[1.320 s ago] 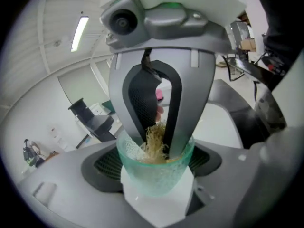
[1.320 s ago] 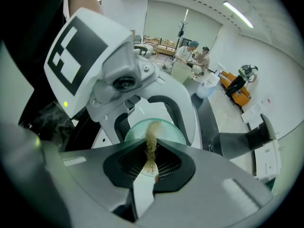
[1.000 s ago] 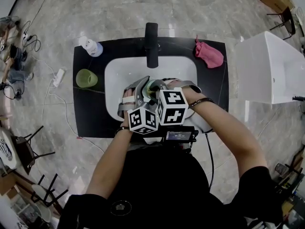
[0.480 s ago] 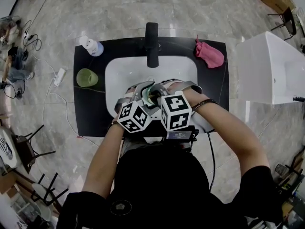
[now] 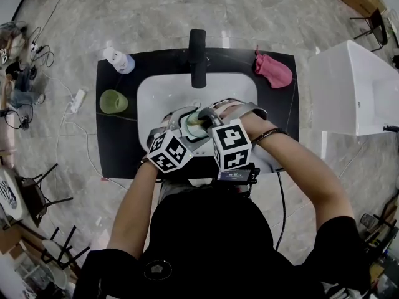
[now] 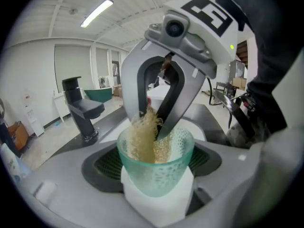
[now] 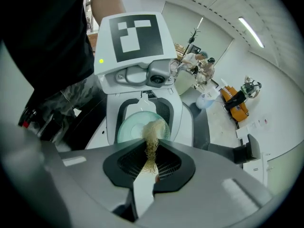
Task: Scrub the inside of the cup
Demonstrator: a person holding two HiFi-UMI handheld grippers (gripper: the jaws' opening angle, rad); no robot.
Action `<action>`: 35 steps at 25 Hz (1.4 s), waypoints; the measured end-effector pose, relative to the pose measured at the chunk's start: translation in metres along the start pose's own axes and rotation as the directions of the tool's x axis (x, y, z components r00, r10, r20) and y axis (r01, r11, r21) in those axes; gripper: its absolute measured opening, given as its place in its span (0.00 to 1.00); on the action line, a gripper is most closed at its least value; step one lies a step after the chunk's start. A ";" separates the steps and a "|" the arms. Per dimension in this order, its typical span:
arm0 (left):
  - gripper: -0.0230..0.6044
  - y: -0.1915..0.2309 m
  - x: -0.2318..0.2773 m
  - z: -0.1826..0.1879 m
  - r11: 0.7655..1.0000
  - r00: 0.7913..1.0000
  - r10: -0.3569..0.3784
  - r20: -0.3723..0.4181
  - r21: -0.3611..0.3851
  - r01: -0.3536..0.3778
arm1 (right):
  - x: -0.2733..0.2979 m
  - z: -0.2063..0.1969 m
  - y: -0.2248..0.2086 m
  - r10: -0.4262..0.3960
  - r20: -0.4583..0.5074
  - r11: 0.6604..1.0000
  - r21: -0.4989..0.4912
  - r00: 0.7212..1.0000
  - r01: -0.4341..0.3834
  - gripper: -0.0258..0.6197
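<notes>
Cup (image 6: 156, 158), translucent green, is sitting over the sink (image 5: 156, 92) bowl, near the sink's front edge, mouth tilting up toward the R gripper (image 7: 151, 148). L gripper (image 6: 155, 175) is holding it: jaws standing wide, ribbed pads pressing the cup wall on either side. R gripper is reaching in from the sink's front edge, jaws pinched together on a tan fibrous scrubber (image 7: 153, 129), whose free end is pushing inside the cup. Risks, as judged: cup is tapering and prob. wet, so a hard push or twist from R could be working it out of L's pads and dropping it into the sink. Scrubber is being held by its narrow end, so drag on the wall could be pulling it loose. R's jaw tips are riding close to the rim and could be knocking it. Hard to make out: head view is showing only a sliver of cup btwn the two marker cubes. Cup floor is hiding behind the scrubber, so can't tell if fibres are reaching bottom. Speckling on inner wall could be foam, drops or texture. Whether the tap (image 5: 198, 58) at the sink's back is running isn't showing.
</notes>
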State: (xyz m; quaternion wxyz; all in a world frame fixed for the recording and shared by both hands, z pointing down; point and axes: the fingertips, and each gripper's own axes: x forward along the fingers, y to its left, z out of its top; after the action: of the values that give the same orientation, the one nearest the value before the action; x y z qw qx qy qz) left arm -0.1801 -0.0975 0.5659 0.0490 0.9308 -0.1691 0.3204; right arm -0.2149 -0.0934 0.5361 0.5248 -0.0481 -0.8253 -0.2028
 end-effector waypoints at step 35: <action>0.65 0.006 0.002 0.000 0.992 1.000 0.024 0.018 -0.126 -0.021 | -0.012 -0.011 -0.006 -0.017 0.072 0.980 0.199 0.997 0.002 0.11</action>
State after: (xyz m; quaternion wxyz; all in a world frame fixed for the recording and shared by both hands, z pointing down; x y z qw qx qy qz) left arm -0.1807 -0.1039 0.5669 0.1021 0.9270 -0.1999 0.3004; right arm -0.2021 -0.1011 0.5282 0.4953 0.0012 -0.8604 -0.1200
